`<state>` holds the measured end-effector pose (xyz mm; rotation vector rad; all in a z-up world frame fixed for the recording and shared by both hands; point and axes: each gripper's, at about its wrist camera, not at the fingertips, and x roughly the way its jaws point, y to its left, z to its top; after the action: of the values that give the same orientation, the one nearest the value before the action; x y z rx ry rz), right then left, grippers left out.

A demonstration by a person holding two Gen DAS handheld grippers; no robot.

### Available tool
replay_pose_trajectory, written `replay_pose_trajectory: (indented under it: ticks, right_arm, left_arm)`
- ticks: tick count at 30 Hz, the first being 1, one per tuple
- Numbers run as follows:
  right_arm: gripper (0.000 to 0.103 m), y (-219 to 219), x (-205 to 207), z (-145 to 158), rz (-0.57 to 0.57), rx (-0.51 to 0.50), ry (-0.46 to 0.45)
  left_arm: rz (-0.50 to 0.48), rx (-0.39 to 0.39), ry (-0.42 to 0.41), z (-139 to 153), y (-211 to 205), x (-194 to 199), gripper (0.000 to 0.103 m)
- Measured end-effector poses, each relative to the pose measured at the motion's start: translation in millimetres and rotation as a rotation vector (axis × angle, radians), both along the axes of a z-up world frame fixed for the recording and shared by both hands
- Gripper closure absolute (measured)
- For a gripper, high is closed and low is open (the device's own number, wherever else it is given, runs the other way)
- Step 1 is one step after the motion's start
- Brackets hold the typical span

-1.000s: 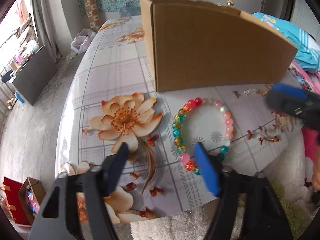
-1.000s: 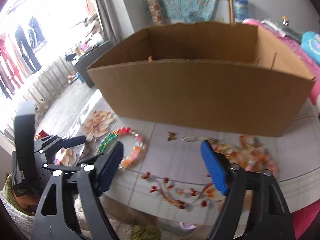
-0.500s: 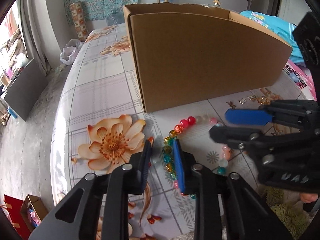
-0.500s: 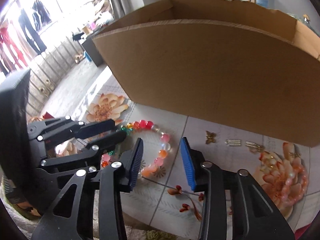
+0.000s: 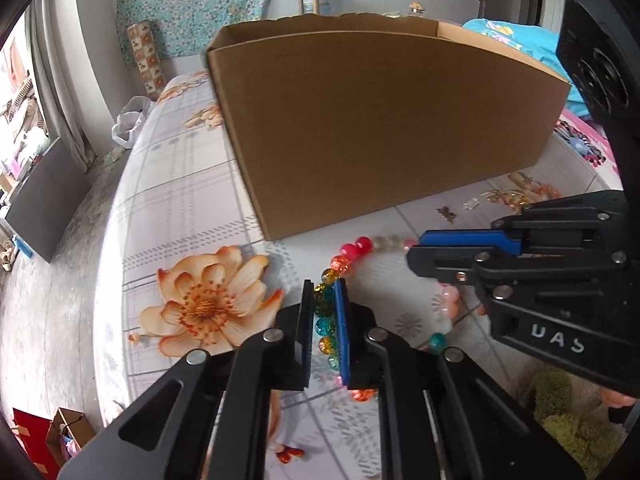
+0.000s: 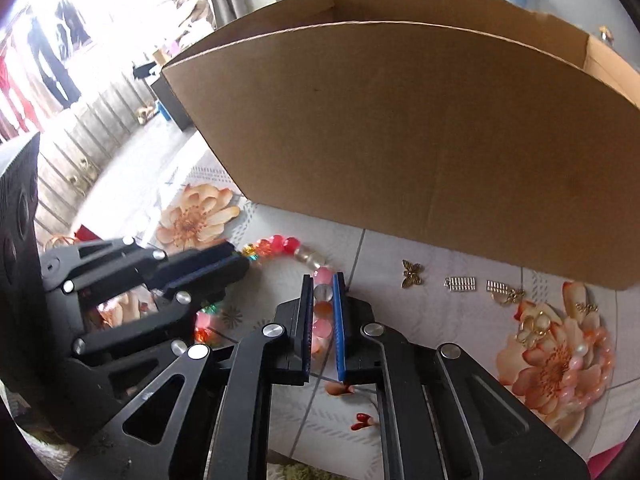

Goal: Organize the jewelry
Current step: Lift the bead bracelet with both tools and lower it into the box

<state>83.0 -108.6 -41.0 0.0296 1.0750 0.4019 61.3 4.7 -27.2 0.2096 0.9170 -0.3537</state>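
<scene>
1. A big open cardboard box (image 5: 384,128) stood on the table with a flowered cloth (image 5: 168,184).
2. The left gripper (image 5: 325,304) had just been closing; its jaws were narrow, pressing the green and yellow side of the bead bracelet (image 5: 362,245).
3. The right gripper (image 6: 323,300) had also just closed on the pink side.
4. The bracelet lay on the cloth, near the box front.
5. A small butterfly charm (image 6: 412,274) and two silver pieces (image 6: 461,283) lay beside it.

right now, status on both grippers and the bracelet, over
Left hand-held gripper and right hand-held gripper just closed on opposite sides of beaded bracelet. Bracelet on table. Cardboard box right behind, charms loose nearby.
</scene>
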Motion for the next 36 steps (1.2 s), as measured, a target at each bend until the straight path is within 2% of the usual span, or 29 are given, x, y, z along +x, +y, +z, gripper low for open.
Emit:
replay_pose_trajectory:
  ticks: [8, 13, 16, 23, 27, 30, 32, 36]
  right_arm:
    - [0.096, -19, -15, 21, -0.021, 0.060, -0.037]
    - [0.096, -28, -33, 47, -0.020, 0.087, -0.116]
    - [0.096, -36, -42, 67, -0.018, 0.091, -0.181]
    - [0.096, -47, -37, 129, 0.001, 0.135, -0.358]
    - [0.096, -52, -8, 157, 0.012, 0.176, -0.418]
    - [0.096, -57, 16, 162, 0.018, 0.190, -0.419]
    - [0.096, -60, 39, 156, 0.026, 0.210, -0.378]
    - [0.096, -53, 72, 130, 0.025, 0.195, -0.296]
  left_arm:
    - [-0.003, -0.057, -0.038, 25, 3, -17, 0.094]
    - [-0.028, -0.086, -0.091, 51, 3, -29, 0.094]
    - [-0.060, -0.150, -0.123, 76, 1, -35, 0.094]
    - [-0.149, -0.197, -0.329, 152, -6, -32, 0.094]
    - [-0.172, -0.230, -0.407, 185, -9, -10, 0.094]
    - [-0.177, -0.226, -0.441, 192, -12, 12, 0.094]
    - [-0.172, -0.214, -0.437, 186, -13, 30, 0.094]
    - [-0.135, -0.179, -0.339, 152, -14, 62, 0.094]
